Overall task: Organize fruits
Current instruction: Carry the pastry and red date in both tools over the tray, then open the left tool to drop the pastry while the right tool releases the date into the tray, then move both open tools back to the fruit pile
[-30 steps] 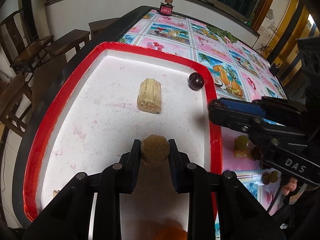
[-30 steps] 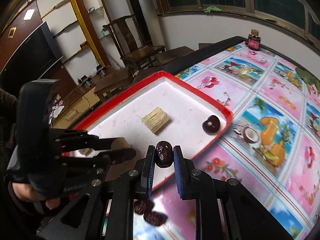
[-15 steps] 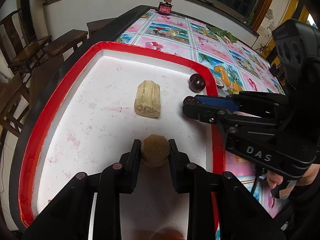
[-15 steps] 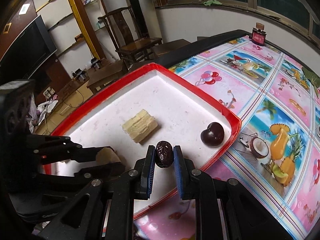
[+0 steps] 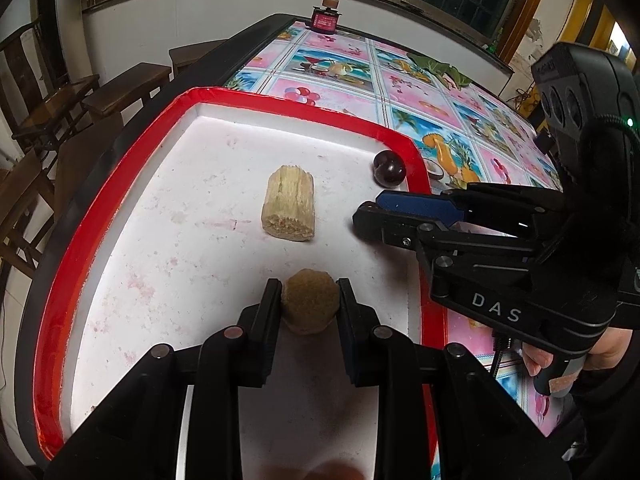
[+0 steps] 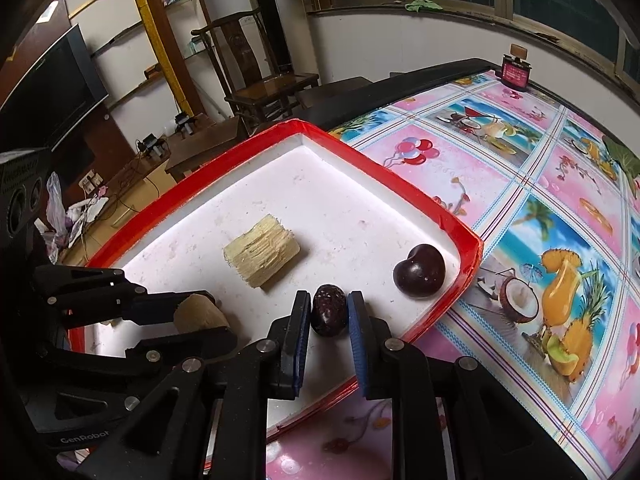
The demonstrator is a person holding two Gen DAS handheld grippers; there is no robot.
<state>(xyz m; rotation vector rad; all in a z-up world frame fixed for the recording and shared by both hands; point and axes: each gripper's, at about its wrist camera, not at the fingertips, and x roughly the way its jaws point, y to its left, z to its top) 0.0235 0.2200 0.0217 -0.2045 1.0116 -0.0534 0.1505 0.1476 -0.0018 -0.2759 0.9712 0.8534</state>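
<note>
We work over the red-rimmed tray [image 5: 100, 220], where a cane piece [image 5: 289, 206] and cherry [image 6: 420, 271] lie. Our left gripper [image 5: 309, 305] pinches a cane chunk [image 5: 310, 306]; our right gripper [image 6: 329, 314] pinches a date [image 6: 329, 315] (probably for placing).

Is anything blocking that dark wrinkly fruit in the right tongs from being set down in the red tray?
Nothing visible does. The date hangs over bare white floor of the tray, between the sugarcane piece and the cherry.
</note>
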